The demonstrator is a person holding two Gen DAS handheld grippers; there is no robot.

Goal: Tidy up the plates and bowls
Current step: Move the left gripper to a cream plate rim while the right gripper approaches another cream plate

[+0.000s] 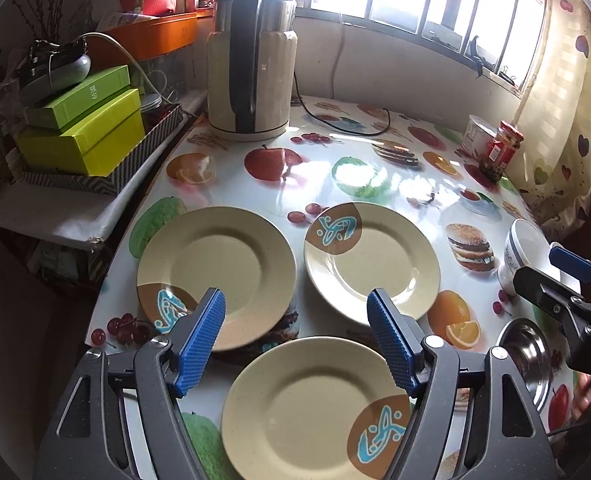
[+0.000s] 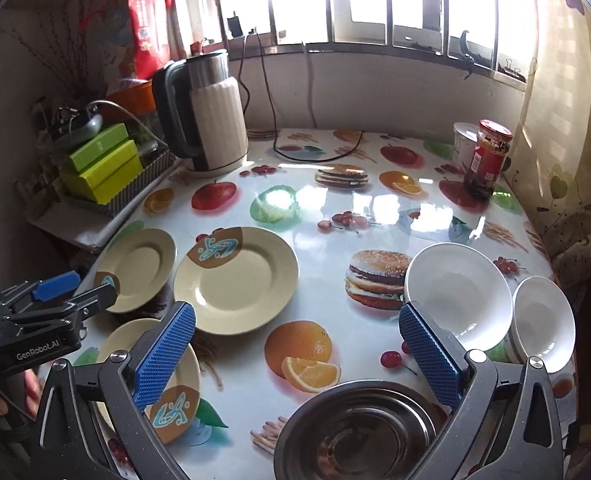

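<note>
I held the left hand-held gripper (image 1: 295, 344) wide open and empty above the nearest plate (image 1: 315, 412). Two more plates (image 1: 215, 272) (image 1: 371, 260) lay on the desk (image 1: 375, 184) just behind that nearest plate, toward the kettle (image 1: 251, 64). My right hand-held gripper (image 2: 295, 360) was also open, holding nothing, over the steel bowl (image 2: 359, 432). Two white bowls (image 2: 459, 292) (image 2: 543, 320) leaned together to the right of the steel bowl.

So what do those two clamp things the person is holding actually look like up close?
Each is a black plastic frame with silver pivot screws and two fingers faced in ridged blue rubber pads. The left gripper carries white "GenRobot.AI" lettering and a light-blue band on its body, seen from the right wrist view. The right gripper looks alike.
</note>
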